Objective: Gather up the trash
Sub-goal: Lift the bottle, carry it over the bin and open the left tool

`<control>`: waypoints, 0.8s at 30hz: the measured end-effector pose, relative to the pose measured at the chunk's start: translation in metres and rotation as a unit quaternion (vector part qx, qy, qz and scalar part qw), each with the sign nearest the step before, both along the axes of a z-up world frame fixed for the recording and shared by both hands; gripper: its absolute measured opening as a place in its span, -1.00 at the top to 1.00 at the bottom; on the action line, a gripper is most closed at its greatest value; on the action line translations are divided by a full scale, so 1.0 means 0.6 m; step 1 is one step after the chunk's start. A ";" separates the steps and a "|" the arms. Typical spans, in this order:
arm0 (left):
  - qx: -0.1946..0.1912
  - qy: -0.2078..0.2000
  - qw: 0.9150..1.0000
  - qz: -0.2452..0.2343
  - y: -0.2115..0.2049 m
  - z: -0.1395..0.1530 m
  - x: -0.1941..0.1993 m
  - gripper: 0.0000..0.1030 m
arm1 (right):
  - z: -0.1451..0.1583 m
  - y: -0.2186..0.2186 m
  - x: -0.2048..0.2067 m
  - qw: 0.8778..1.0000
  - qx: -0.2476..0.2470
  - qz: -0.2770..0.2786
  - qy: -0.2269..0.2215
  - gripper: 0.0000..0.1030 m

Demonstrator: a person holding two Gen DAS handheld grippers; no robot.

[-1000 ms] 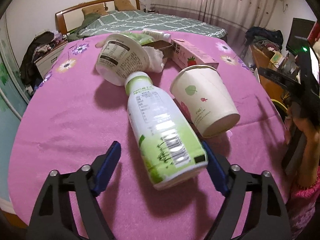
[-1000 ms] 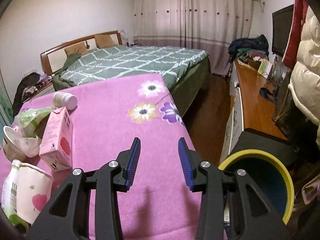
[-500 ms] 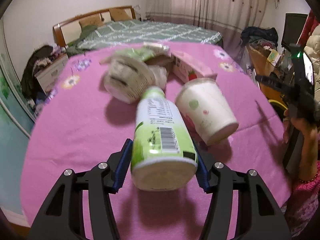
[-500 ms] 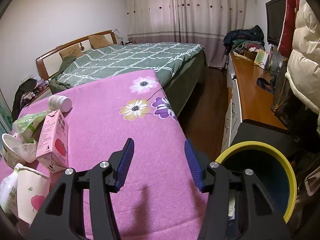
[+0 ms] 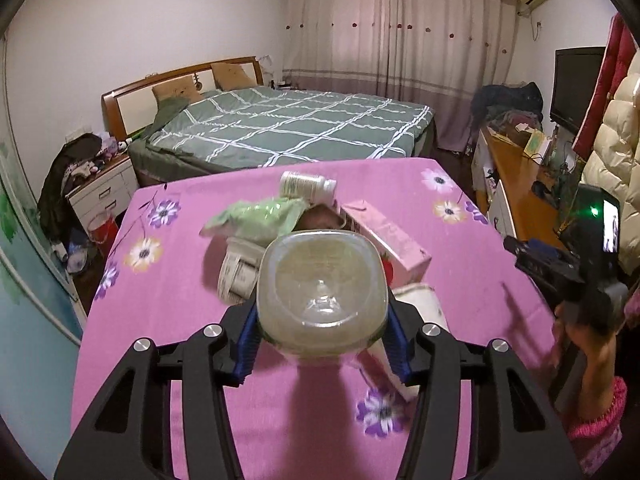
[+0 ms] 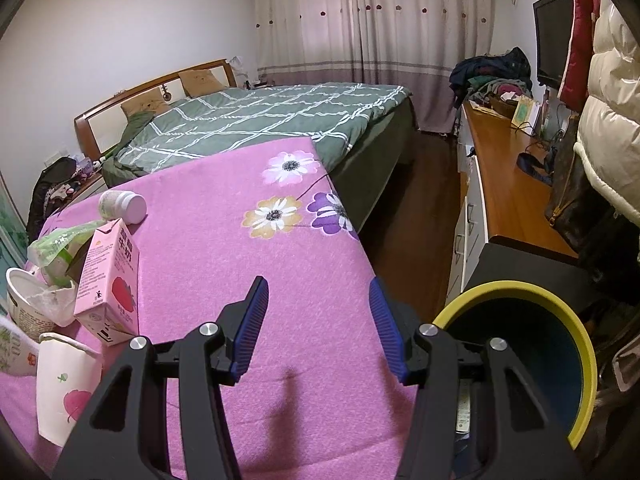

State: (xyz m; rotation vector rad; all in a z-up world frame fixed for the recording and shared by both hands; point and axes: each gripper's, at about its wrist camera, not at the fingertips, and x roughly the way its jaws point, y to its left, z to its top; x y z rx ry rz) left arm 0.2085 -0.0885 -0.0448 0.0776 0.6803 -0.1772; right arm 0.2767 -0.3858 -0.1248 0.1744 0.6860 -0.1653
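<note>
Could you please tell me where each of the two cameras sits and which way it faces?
Left wrist: on the left gripper, looking down over the pink tablecloth toward the bed; jaws closing on the plastic bottle; the person's other hand at right.
Right wrist: on the right gripper, facing the table's right edge and the yellow-rimmed bin; jaws open, empty.
Shared: pink milk carton, paper cup, bed.
</note>
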 end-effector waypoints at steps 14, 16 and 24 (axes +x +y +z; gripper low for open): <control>0.004 -0.037 0.999 -0.011 -0.018 0.061 0.002 0.00 | 0.005 -0.007 -0.011 1.000 0.007 0.008 -0.003 0.02; 0.010 -0.048 0.999 -0.017 -0.026 0.081 -0.002 0.00 | 0.014 -0.016 -0.030 1.000 0.022 0.013 -0.008 0.02; 0.009 -0.077 0.996 -0.053 -0.086 0.142 -0.014 0.00 | 0.041 -0.067 -0.127 1.000 0.003 0.005 -0.019 -0.06</control>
